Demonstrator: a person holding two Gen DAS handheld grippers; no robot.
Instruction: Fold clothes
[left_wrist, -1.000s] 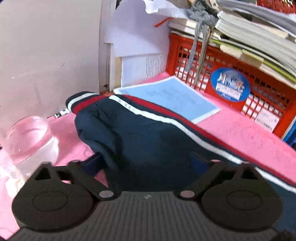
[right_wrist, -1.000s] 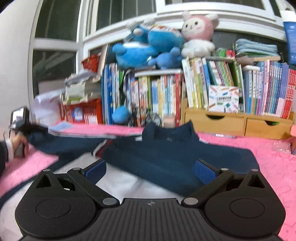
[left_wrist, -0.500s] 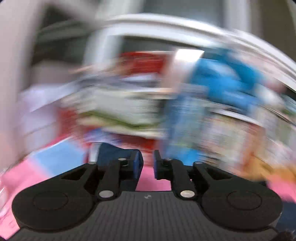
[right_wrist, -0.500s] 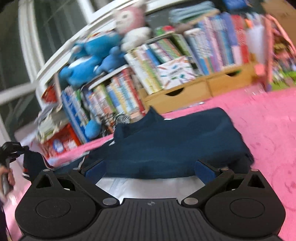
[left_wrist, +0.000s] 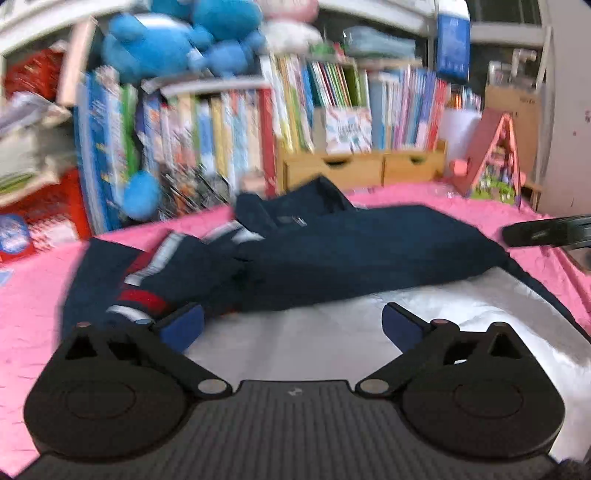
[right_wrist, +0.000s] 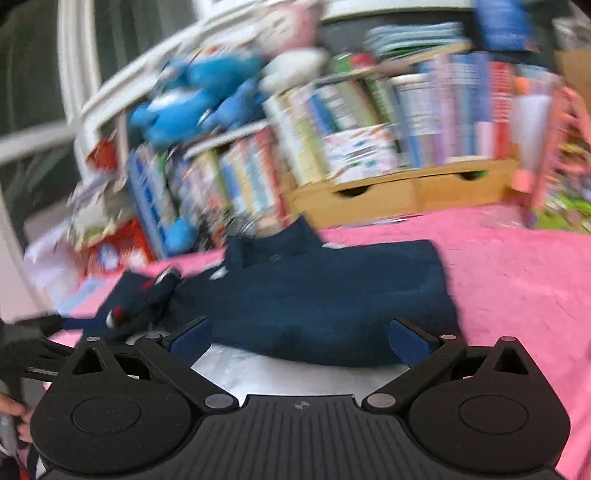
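Far left of the left-wrist view: red crate (left_wrist: 40, 218) and stacked papers, then the pink cloth (left_wrist: 33, 295) that covers the table.

On it lies the navy jacket (left_wrist: 369, 254), collar toward the books. Its striped sleeve (left_wrist: 147, 280) lies bunched and crumpled at the jacket's left side, cuff w/ red + white bands nearest the cam, partly over the body. The white lining (left_wrist: 332, 332) shows along the near edge, so the hem area looks turned up or the front is open; can't tell which.

L gripper (left_wrist: 291, 325) hovers over the lining w/ pads spread wide, nothing between them. R gripper (right_wrist: 299, 339), seen from its own cam, is likewise wide apart and empty, just over the jacket's near edge; a dark bit of it also shows at the far right of the left view.

Behind: books (left_wrist: 229, 140), blue plush (left_wrist: 173, 48), wood drawers (left_wrist: 362, 170).

Stage, as a guess: partway. Body lies roughly squared but the sleeve is a heap, not a flat fold.

Risks:
- sleeve wad left under a later fold → lumpy, lopsided bundle
- slick lining → layers slide, the edge slips out of a pinch
- pinching one layer only → jacket opens up instead of folding
- pads snag the pink cloth w/ the jacket → cloth drags along
- both views motion-blurred, so edge aim is unsure
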